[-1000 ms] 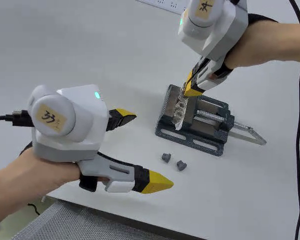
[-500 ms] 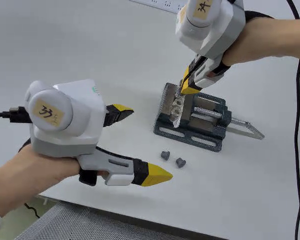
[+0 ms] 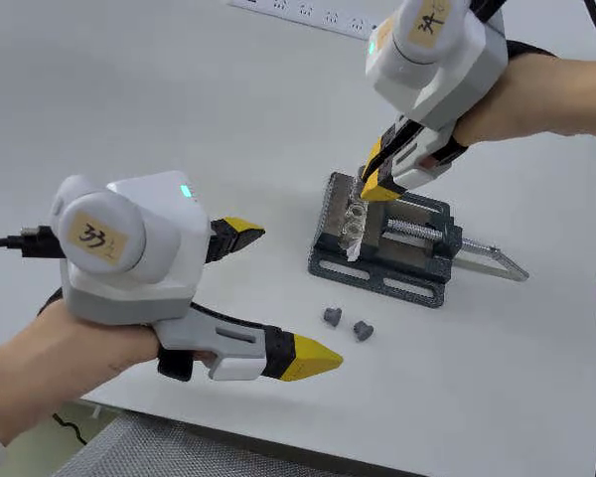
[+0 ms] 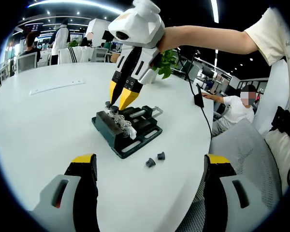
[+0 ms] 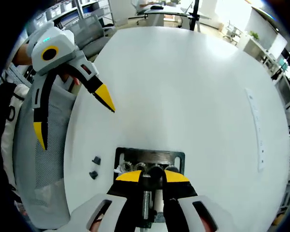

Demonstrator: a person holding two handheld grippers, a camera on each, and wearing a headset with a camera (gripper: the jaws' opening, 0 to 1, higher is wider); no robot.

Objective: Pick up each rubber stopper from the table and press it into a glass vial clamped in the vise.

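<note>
Above vise (image 3: 422, 256), right tongs (image 3: 377, 186) nearly closed

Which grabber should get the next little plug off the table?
Left. The left gripper is open and points at the two stoppers on the table, nearer to them. The right gripper sits over the vise, jaws close together.

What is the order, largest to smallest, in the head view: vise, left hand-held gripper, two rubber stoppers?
1. left hand-held gripper, nearest the camera, so true size unsure
2. vise
3. left rubber stopper and right rubber stopper: look alike, unranked
</note>
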